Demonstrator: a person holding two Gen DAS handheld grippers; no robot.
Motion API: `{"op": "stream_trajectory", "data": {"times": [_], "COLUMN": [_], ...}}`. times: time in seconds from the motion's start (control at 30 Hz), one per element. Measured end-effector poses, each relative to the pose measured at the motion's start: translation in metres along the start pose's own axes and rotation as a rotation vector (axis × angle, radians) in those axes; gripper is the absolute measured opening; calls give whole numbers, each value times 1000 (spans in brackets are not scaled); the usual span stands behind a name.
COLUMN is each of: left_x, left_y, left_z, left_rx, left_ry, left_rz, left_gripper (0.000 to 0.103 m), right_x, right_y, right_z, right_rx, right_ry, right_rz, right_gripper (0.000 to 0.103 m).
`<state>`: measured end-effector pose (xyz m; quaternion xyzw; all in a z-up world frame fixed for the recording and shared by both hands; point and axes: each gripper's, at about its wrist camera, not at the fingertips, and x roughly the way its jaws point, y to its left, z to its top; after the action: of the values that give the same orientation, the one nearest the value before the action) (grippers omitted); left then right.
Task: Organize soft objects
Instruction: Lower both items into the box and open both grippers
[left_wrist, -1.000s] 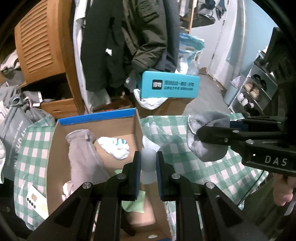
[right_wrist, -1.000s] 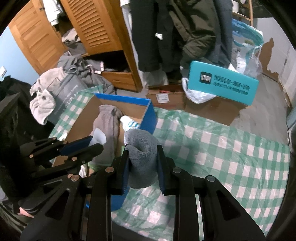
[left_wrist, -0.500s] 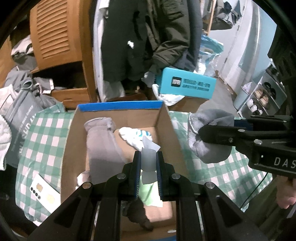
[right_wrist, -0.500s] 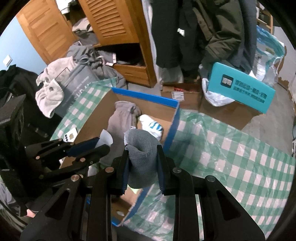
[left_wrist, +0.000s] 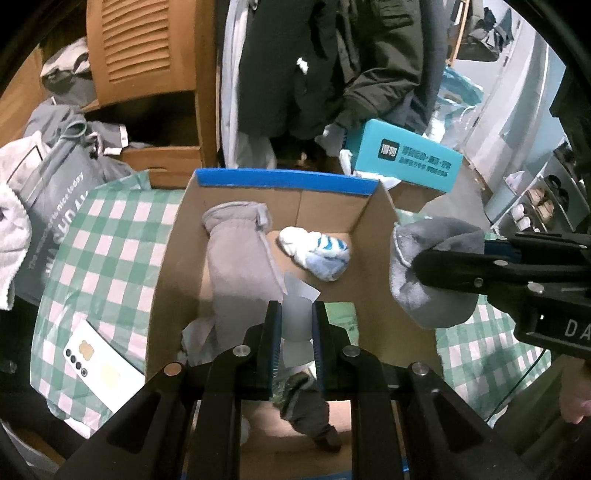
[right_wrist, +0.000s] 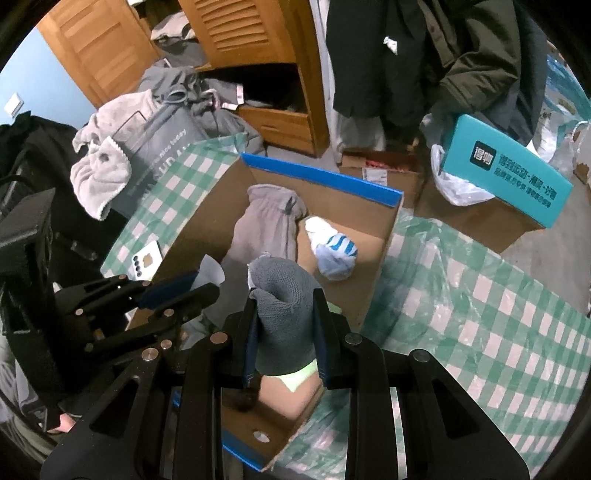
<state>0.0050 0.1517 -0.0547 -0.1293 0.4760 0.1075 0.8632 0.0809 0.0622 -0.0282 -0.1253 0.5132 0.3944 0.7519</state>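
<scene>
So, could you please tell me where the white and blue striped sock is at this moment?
The white and blue striped sock lies inside the cardboard box, near its far right corner, just right of the long grey sock.

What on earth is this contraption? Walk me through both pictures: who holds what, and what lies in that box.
There is no robot here. A person holds a two-finger clamp in each hand, each with a fisheye camera looking along its fingers.

One picture is from the left gripper, shut on a pale white piece. At its right edge you see the other clamp from the side.

The other picture is from the right gripper, shut on a grey sock.

Both are over an open cardboard box on a green checked cloth. In it lie a long grey garment and a white and blue sock bundle.
</scene>
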Motion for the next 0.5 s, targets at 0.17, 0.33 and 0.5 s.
{"op": "stream_trajectory", "data": {"times": [0.17, 0.33, 0.5], "left_x": [2, 4, 3], "left_y": [5, 7, 9], "left_z": [-1, 0, 0], "left_rx": [-14, -25, -42], "left_ry": [9, 22, 22], "left_rz": [1, 8, 15], "left_gripper": [17, 20, 29], "right_x": [10, 15, 15], "right_y": [0, 1, 1], "right_z": [1, 0, 0], "right_rx": [15, 19, 30], "right_ry": [25, 40, 36], "right_rz": [13, 8, 12], "right_gripper": [24, 29, 32]}}
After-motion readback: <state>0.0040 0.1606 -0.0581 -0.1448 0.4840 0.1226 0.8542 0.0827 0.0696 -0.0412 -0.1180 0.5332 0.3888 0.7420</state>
